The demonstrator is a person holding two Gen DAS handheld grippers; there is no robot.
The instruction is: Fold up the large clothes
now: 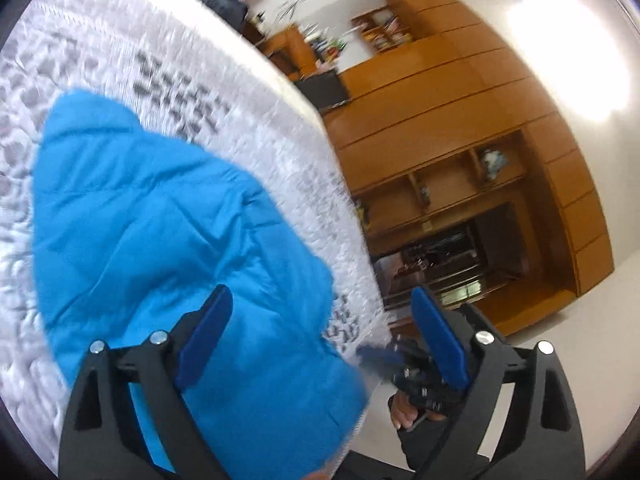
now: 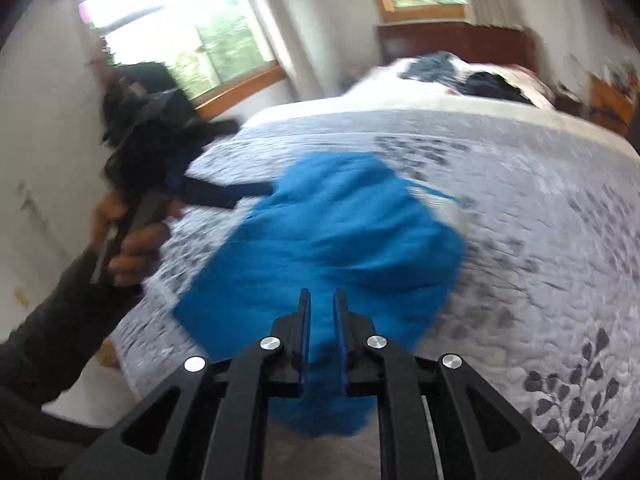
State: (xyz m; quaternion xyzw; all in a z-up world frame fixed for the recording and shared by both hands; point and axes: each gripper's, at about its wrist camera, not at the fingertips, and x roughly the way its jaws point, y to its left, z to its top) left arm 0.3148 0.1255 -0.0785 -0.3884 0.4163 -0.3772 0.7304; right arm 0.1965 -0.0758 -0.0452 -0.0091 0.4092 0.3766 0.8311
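Blue padded jacket (image 2: 340, 232) lies mid-bed on the patterned quilt (image 2: 540, 240), near hem clamped in the right gripper (image 2: 322, 312), left gripper (image 1: 320, 320) fingers apart and empty; judged light, puffy, slippery, so best taken at hem or seams.

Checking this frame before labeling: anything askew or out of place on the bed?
Mildly. The blue jacket lies bunched and crooked at the bed's near edge, one part hanging off, pinched in the right gripper. The left gripper is open, holding nothing. Dark clothes are heaped at the far end of the bedspread. Nothing damaged.
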